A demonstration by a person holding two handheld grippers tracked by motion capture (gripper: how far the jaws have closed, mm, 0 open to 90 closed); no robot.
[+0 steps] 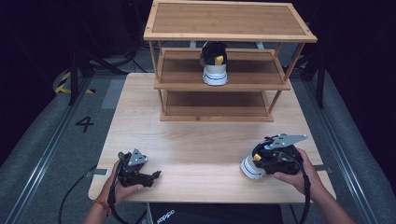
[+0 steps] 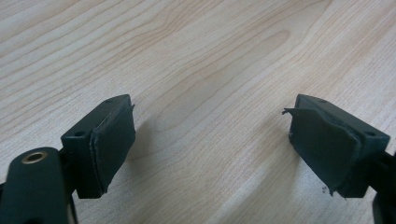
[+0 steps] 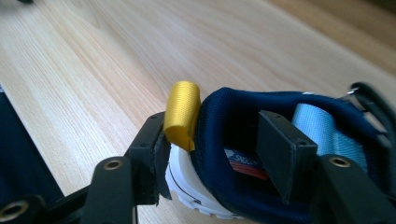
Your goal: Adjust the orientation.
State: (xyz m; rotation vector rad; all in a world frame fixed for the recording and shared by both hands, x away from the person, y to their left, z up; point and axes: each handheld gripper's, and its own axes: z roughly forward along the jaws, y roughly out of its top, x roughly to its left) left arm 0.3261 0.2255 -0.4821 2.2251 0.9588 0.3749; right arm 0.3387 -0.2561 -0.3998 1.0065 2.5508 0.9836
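The sneaker [image 3: 233, 154], navy-lined with a white sole and a yellow heel loop, sat at the near right of the table [image 1: 196, 149], its heel clamped by the right gripper [image 1: 256, 161], one jaw inside the collar. This looked like the pick-up; next would come a lift toward the far shelf rack [image 1: 224, 84], beside its mate [image 1: 214, 65]. The left gripper [image 2: 210, 144] rested near left, jaws apart and empty

Navy-white sneaker [image 1: 250, 166] — table's right edge
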